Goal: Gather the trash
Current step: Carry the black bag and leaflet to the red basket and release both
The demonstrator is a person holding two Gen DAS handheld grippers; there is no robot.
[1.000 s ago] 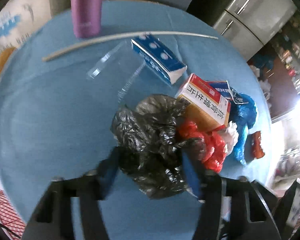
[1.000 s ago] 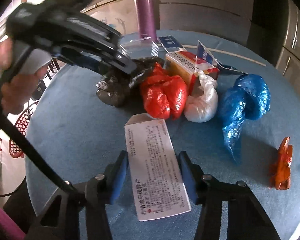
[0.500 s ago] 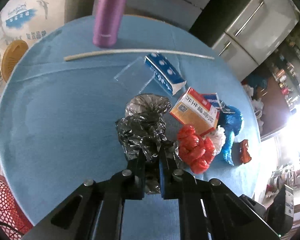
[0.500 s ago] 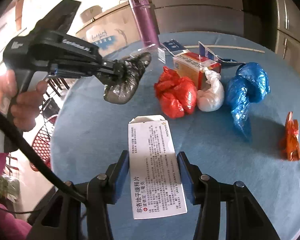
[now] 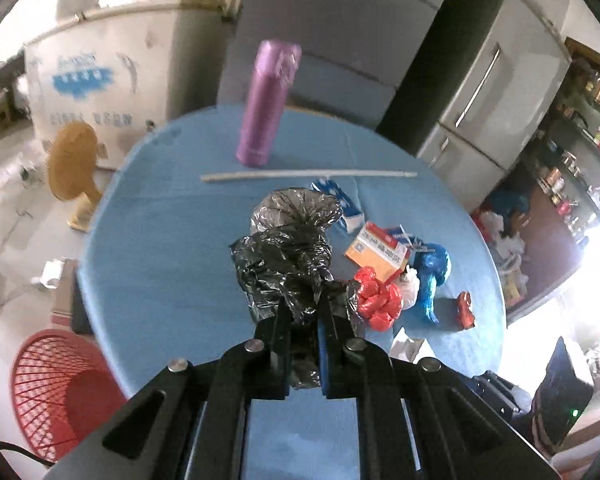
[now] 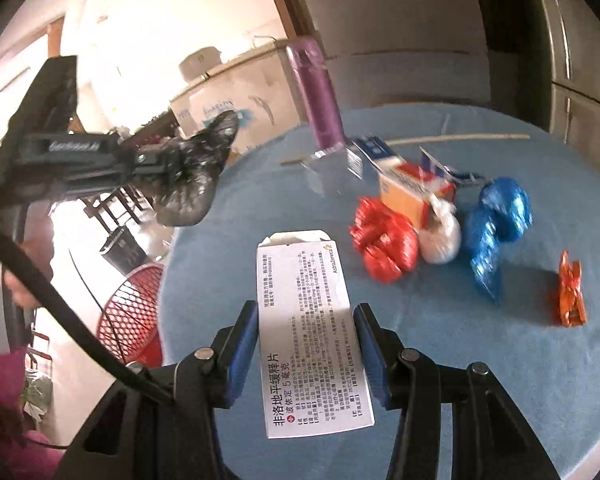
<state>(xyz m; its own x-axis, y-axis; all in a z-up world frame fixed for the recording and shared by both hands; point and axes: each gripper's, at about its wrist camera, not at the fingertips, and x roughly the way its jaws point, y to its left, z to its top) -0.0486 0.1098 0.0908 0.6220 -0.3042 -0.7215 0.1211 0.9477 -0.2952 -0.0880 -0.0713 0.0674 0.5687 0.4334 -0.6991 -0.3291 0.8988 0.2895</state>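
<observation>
Gripping a black bag [image 5: 288, 264], left gripper [image 5: 304, 320] angles downward above table [image 5: 160, 240].

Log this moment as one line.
left gripper: jaws shut on black bag | right gripper: jaws shut on white box | both clear of table

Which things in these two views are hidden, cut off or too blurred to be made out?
- Left wrist view: the blue and white box is mostly hidden behind the black bag.
- Right wrist view: the clear plastic piece is blurred; its shape is unclear.
- Both views: the inside of the red basket is cut off by the table.
</observation>
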